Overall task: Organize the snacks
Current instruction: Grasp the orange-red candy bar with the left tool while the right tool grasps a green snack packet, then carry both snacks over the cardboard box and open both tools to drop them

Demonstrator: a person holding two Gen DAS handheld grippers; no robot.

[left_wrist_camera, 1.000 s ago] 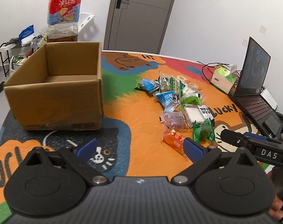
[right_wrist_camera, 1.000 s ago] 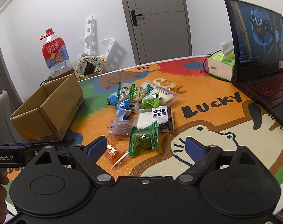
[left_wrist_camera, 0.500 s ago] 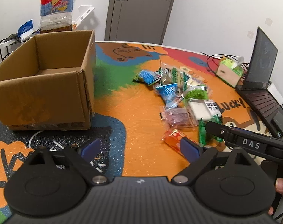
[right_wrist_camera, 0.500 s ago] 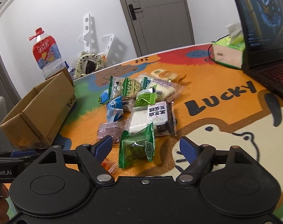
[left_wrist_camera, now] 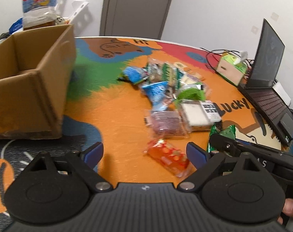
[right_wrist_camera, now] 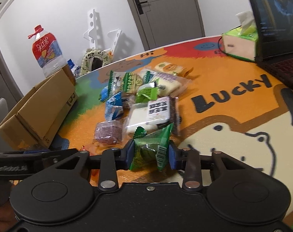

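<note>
Right wrist view: we saw the right gripper (right_wrist_camera: 150,153) had just been closing, its blue pads now pinching the green snack packet (right_wrist_camera: 150,147) at the near edge of the snack pile (right_wrist_camera: 144,96). Our left gripper (left_wrist_camera: 144,153) gaped wide — nothing held — over the orange packet (left_wrist_camera: 168,159); the cardboard box (left_wrist_camera: 28,89) stood to its left.

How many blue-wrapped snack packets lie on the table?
2. One blue plastic snack packet lies at the pile's edge facing the brown cardboard box; the second blue packet lies nearer the camera, beside the purple-wrapped packet. Others may be buried.
</note>
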